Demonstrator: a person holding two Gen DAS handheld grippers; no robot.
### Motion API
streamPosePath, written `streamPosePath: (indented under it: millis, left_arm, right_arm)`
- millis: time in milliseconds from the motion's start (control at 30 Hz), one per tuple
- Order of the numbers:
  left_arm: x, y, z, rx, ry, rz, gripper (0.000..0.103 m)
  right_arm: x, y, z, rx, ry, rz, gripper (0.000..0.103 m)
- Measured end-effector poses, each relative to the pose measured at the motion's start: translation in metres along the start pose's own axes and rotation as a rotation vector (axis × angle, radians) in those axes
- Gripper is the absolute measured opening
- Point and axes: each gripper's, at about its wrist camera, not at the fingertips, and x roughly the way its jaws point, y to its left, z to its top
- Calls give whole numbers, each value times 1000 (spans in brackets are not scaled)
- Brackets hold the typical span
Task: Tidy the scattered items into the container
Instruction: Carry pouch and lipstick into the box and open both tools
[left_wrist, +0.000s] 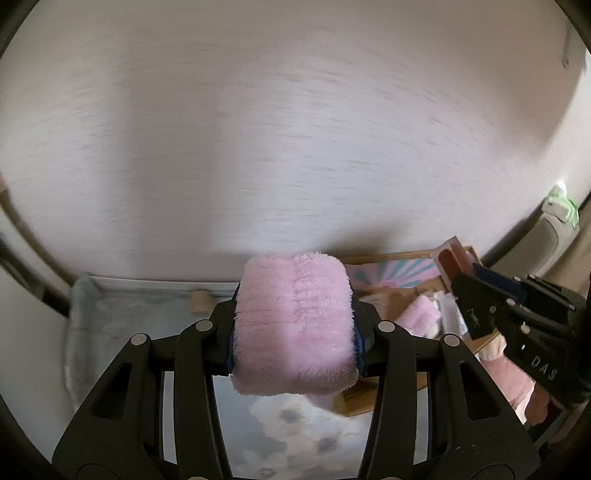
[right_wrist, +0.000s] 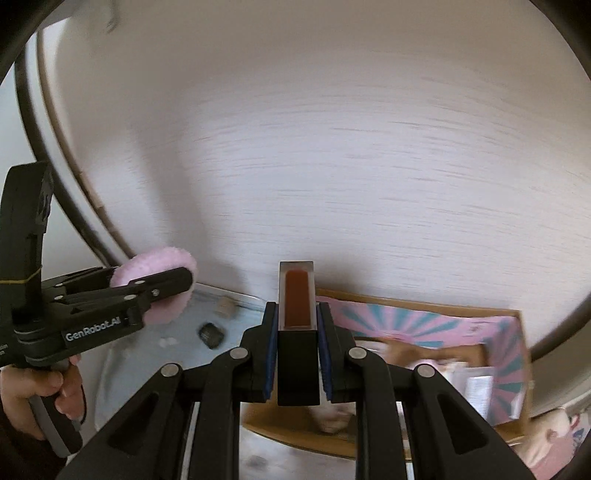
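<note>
My left gripper (left_wrist: 295, 325) is shut on a fluffy pink puff (left_wrist: 293, 321), held up in the air; it also shows in the right wrist view (right_wrist: 155, 280). My right gripper (right_wrist: 297, 325) is shut on a lip gloss tube (right_wrist: 297, 302) with a black cap and clear red body, above the box; it shows in the left wrist view (left_wrist: 452, 264) too. The cardboard box (right_wrist: 417, 304) with a pink and teal striped lining sits below right and holds several items. A small black item (right_wrist: 211, 335) and a beige item (right_wrist: 225, 308) lie on the pale blue cloth.
A pale wood-grain wall (right_wrist: 332, 147) fills the background. The blue cloth (left_wrist: 122, 317) covers the surface left of the box. The box shows at the right in the left wrist view (left_wrist: 391, 256). A green and white object (left_wrist: 563, 205) is at the far right.
</note>
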Motion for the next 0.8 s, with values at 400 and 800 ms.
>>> streamPosePath:
  millis: [400, 800]
  left_arm:
    - [51, -86, -3, 61, 70, -42, 41]
    - [84, -110, -10, 80, 127, -22, 41]
  right_arm:
    - [6, -95, -25, 41, 66, -73, 18]
    - [33, -133, -51, 45, 158, -46, 18]
